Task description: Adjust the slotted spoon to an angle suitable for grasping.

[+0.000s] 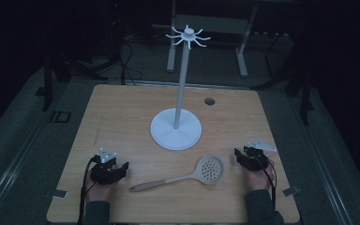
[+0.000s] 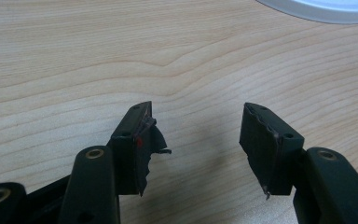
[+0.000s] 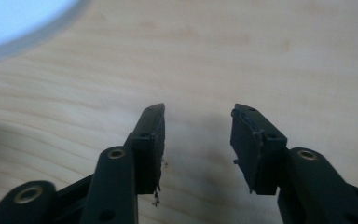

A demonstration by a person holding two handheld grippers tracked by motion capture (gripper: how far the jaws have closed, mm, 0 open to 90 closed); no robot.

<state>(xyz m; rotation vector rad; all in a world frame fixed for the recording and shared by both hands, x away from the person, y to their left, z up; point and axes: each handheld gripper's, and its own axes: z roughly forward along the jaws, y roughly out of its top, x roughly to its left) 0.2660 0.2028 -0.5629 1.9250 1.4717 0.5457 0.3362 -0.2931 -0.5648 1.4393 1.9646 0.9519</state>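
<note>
Bench [image 1: 122, 108] of pale wood fills the centre of the high view, with a white hook stand [image 1: 176, 129] on its round base just above the middle and its ring of hooks near the top edge. A slotted spoon [image 1: 187, 176] lies flat at lower centre, its perforated bowl toward the right and its wooden handle running down-left. The left claw [image 1: 115, 168] rests at lower left, well apart from the handle tip; the right claw [image 1: 240, 157] sits at lower right, just beside the bowl. In the left gripper view the left claw [image 2: 196, 140] stands released over bare wood, and in the right gripper view the right claw [image 3: 196, 140] is likewise spread with nothing between its jaws.

The work at hand looks like picking up the spoon to hang it on the stand. A good pick would likely take the handle across its width near the bowl end, jaws level with the bench, then lift without dragging the bowl. Worn tape on the pads [image 2: 144, 149] may weaken the hold.

No brand or label can be read on the tools; a dark marking at the left of the high view is too dim to make out.
</note>
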